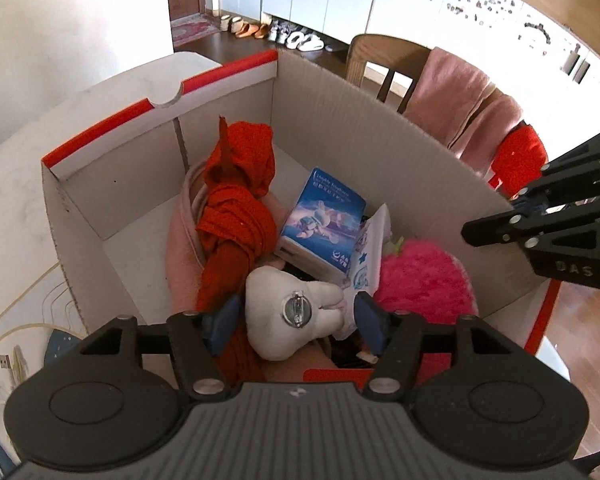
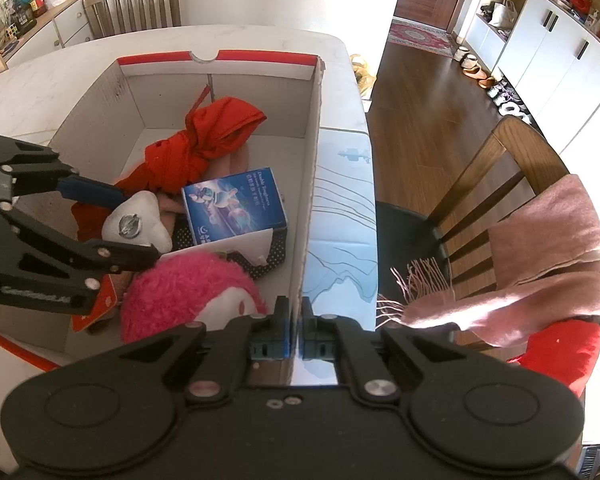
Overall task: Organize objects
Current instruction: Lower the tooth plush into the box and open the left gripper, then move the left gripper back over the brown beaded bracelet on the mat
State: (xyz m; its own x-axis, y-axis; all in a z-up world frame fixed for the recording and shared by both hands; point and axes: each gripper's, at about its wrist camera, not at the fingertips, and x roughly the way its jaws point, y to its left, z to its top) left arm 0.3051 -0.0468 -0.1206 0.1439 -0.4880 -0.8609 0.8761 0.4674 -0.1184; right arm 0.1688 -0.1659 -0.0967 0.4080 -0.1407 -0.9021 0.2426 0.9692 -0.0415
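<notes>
A white plush toy (image 1: 276, 336) with a round metal pin lies in the cardboard box (image 1: 360, 120) on a pink cloth. My left gripper (image 1: 296, 320) is open around it, its blue pads (image 1: 224, 320) just off the toy's sides. Beside it lie a knotted red scarf (image 1: 236, 216), a blue tissue box (image 1: 320, 220) and a pink plush strawberry (image 1: 424, 280). In the right wrist view my right gripper (image 2: 297, 320) is shut on the right wall of the box (image 2: 312, 140). The left gripper (image 2: 140, 228) reaches in from the left over the toy (image 2: 148, 208).
The box stands on a white table (image 2: 260, 40). A wooden chair (image 2: 500, 160) draped with a pink scarf (image 2: 548, 248) stands right of the table, with a red cushion (image 2: 560, 348) below it. A USB cable (image 1: 5, 360) lies left of the box.
</notes>
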